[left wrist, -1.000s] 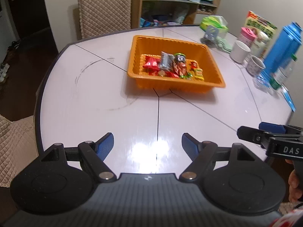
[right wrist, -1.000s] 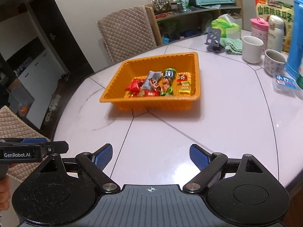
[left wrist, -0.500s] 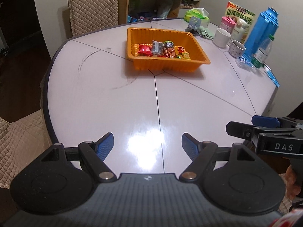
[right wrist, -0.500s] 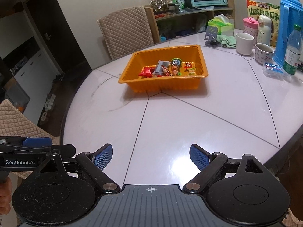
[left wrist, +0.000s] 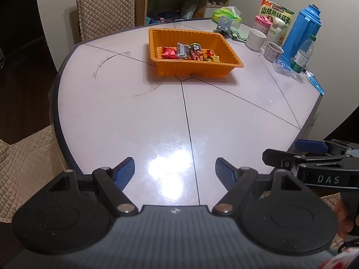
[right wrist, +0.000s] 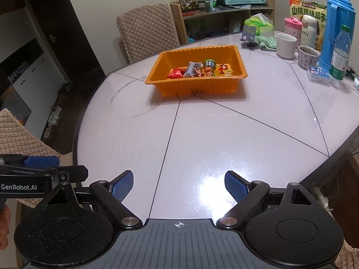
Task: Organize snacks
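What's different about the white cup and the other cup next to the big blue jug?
The white cup is plain, while the patterned cup has small drawings on its side. The white cup looks taller and the patterned cup shorter. The white cup stands farther from the blue jug; the patterned cup sits right beside it. Both stand upright on the table.

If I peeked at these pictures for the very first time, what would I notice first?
Probably the bright orange tray in the middle of the pale table, with colourful snack packets lined up inside. Next, the tall blue thermos at the right edge among cups and a bottle.
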{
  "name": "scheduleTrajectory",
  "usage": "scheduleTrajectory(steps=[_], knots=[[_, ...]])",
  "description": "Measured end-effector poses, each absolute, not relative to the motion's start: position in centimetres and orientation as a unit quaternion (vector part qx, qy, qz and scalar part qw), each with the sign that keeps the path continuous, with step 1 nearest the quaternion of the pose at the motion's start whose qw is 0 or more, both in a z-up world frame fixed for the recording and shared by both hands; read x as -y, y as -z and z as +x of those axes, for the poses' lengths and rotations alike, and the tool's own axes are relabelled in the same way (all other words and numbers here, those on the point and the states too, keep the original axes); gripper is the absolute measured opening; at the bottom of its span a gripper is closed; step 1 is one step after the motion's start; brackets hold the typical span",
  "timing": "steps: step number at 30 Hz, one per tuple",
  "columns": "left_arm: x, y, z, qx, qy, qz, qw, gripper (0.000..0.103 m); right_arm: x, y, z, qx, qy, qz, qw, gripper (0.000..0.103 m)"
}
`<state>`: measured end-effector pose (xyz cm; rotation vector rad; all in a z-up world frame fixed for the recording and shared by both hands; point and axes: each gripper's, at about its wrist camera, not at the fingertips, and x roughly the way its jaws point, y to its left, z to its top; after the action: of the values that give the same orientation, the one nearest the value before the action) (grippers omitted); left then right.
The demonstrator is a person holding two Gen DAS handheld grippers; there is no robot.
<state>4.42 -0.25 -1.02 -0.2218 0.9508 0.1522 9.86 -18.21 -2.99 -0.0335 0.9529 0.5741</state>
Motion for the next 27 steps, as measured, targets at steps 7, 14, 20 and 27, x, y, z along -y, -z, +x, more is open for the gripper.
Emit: scheduleTrajectory(steps=[7,14,20,27], knots=[[0.55,0.99,4.62,-0.455,-0.065,-0.103,0.882,0.077,18.53,2.88,9.99,-0.451,-0.267,-0.015,0.852,0.088],[0.82,1.05,4.71,-0.453,-0.062,-0.104,0.883,0.077,18.78,2.84,9.87,-0.45,-0.264,-0.014,0.853,0.088],[0.77,1.06,4.62,-0.452,-0.062,-0.104,0.884,0.077,18.89,2.71,9.84,-0.448,-0.266,-0.014,0.853,0.088],[0.83,0.88,4.66,-0.45,-0.061,-0.103,0.885,0.077,18.86,2.54,9.69,-0.447,-0.266,-0.014,0.854,0.088]])
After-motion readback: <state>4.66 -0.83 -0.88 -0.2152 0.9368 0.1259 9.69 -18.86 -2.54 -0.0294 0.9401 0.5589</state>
